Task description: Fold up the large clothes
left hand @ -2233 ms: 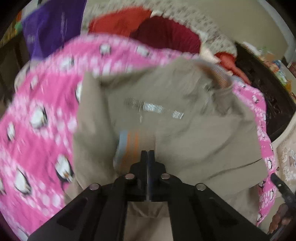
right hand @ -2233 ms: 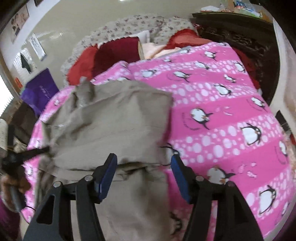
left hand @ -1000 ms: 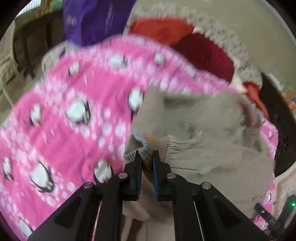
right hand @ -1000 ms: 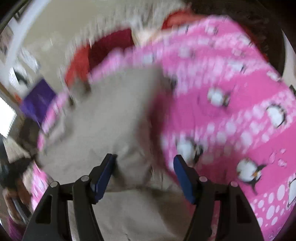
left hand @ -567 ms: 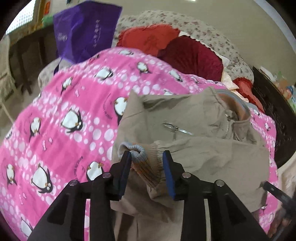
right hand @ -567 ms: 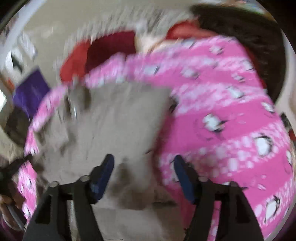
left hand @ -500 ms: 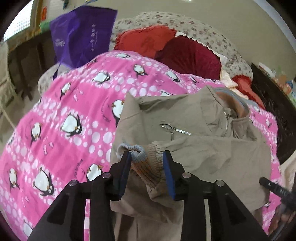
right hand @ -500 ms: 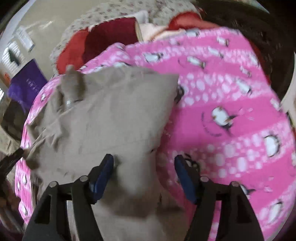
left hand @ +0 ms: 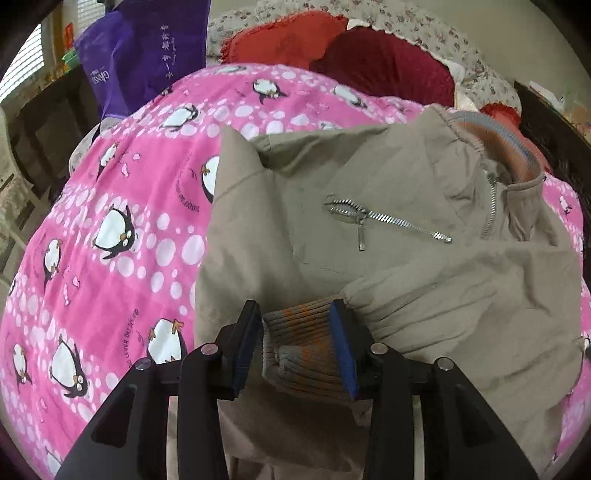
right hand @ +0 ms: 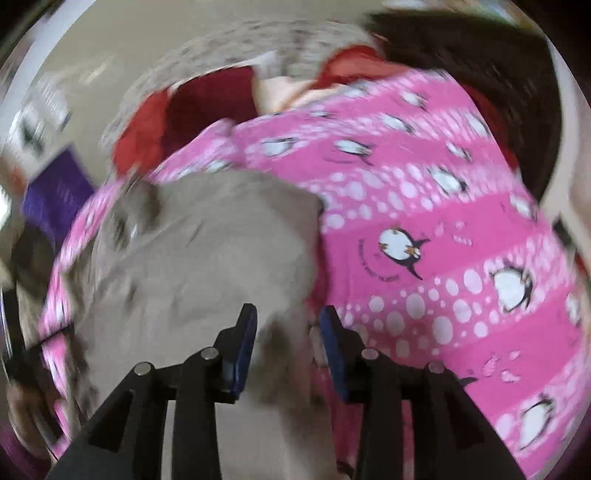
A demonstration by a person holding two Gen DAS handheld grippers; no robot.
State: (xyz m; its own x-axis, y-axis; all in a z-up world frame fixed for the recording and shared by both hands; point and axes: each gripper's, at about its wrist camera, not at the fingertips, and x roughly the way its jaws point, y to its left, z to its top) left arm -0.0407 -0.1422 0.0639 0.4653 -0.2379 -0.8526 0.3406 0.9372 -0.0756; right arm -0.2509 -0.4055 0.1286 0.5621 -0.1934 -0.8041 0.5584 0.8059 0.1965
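A beige zip jacket (left hand: 388, 206) lies on a pink penguin blanket (left hand: 122, 236). Its sleeve is folded across the body, and its ribbed grey-orange cuff (left hand: 303, 347) lies loose between the fingers of my left gripper (left hand: 297, 319), which is open. In the blurred right wrist view the jacket (right hand: 207, 258) fills the left half, and my right gripper (right hand: 286, 319) is open over its right edge, with cloth between the fingers.
The pink blanket (right hand: 443, 258) covers a bed. Red and maroon cushions (left hand: 369, 62) and a floral headboard (left hand: 424, 26) lie at the far end. A purple bag (left hand: 147, 55) hangs at the left. Dark wooden furniture (left hand: 554, 122) stands at the right.
My left gripper, earlier shut on the sleeve cuff, has opened wide and the cuff now rests on the jacket. My right gripper stays open and has swung over the jacket's right edge.
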